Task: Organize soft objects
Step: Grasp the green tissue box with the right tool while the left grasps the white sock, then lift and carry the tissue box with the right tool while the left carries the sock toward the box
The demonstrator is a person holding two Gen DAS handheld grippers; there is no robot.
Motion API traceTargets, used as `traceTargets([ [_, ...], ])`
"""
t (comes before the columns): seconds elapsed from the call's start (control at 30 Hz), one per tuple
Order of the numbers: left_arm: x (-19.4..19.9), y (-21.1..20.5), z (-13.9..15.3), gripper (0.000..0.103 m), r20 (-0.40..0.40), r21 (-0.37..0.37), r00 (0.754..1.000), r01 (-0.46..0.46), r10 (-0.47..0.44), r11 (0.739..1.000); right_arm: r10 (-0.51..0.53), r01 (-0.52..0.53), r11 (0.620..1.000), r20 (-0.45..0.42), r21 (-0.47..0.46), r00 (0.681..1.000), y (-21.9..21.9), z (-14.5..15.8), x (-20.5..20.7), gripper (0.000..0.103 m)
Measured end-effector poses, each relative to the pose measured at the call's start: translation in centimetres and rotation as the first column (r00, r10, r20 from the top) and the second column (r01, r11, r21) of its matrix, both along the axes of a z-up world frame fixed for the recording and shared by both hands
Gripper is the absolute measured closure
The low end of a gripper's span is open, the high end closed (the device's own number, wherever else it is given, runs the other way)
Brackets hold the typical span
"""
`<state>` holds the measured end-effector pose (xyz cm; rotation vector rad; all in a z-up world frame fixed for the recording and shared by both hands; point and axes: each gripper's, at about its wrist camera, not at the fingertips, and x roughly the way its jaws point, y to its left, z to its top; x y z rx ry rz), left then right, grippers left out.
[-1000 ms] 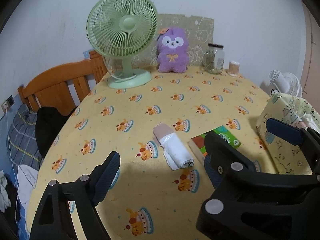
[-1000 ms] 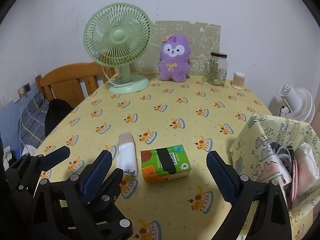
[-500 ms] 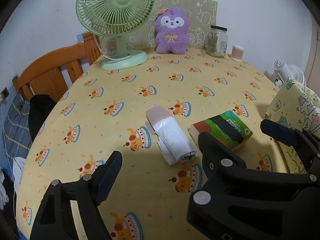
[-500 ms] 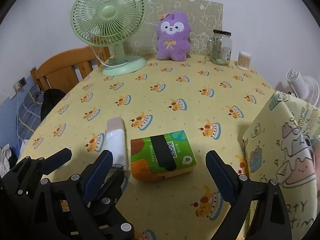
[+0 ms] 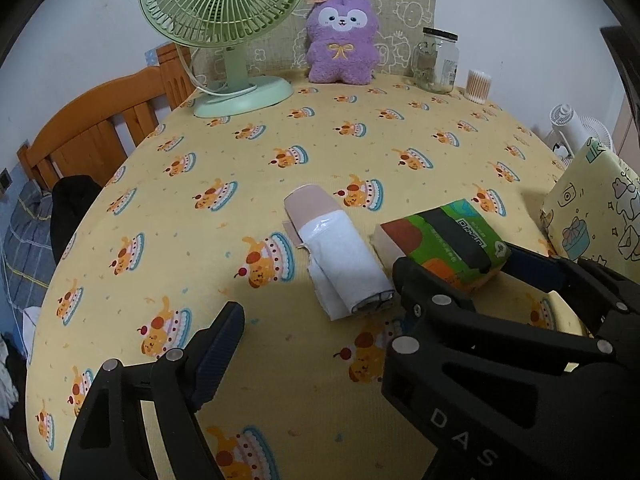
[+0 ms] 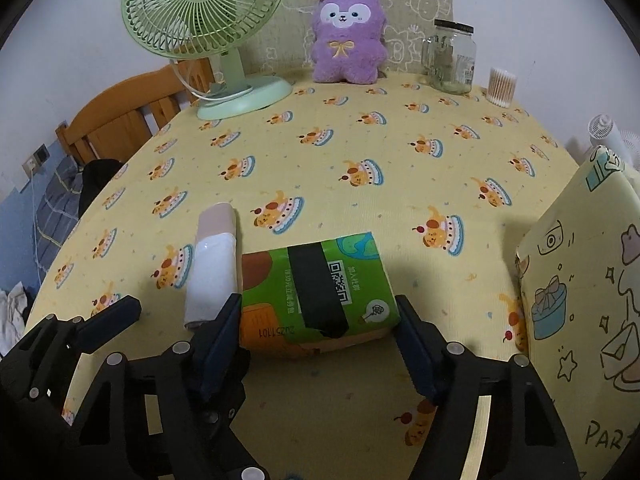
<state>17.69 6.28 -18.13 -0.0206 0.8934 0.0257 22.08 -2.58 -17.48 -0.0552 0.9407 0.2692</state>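
A green and orange tissue pack [image 6: 320, 288] lies on the yellow tablecloth, also in the left wrist view [image 5: 444, 240]. A rolled white and beige cloth [image 5: 340, 256] lies just left of it [image 6: 214, 268]. My right gripper [image 6: 320, 340] is open, its fingers on either side of the pack's near end, touching or nearly so. My left gripper [image 5: 320, 320] is open and empty, just in front of the rolled cloth. A yellow patterned fabric bag [image 6: 580, 280] stands at the right [image 5: 592, 208].
At the table's far edge stand a green fan [image 5: 228, 36], a purple plush toy [image 5: 344, 40], a glass jar [image 5: 436, 60] and a cotton swab tub [image 5: 478, 86]. A wooden chair [image 5: 100, 128] is at the left. A white fan [image 5: 576, 128] stands beyond the right edge.
Both grippers have moved forward and down. The right gripper's fingers now flank the tissue pack. The left gripper has come close to the rolled cloth.
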Motion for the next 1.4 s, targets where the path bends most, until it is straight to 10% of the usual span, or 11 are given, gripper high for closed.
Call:
traceTargets([
  [1.0,3.5,-1.0,0.2,0.037,-0.030,-0.009,0.999,0.025,-0.025,1.000,-0.054,0.053,0.997,0.014,0.061,0.998,-1.6,0.6,2.4,0.030],
  [1.17,3.2,-1.2,0.3,0.068,-0.017,-0.035,0.998,0.058,-0.059,0.998,-0.055,0.054,0.997,0.016,0.055,0.998,-1.6,0.6,2.3,0.030],
  [1.4,2.0,-1.3,0.6,0.080,0.002,-0.056,0.998,0.064,-0.064,0.996,-0.048,0.046,0.998,0.031,0.047,0.998,-1.7,1.1,1.1,0.030],
])
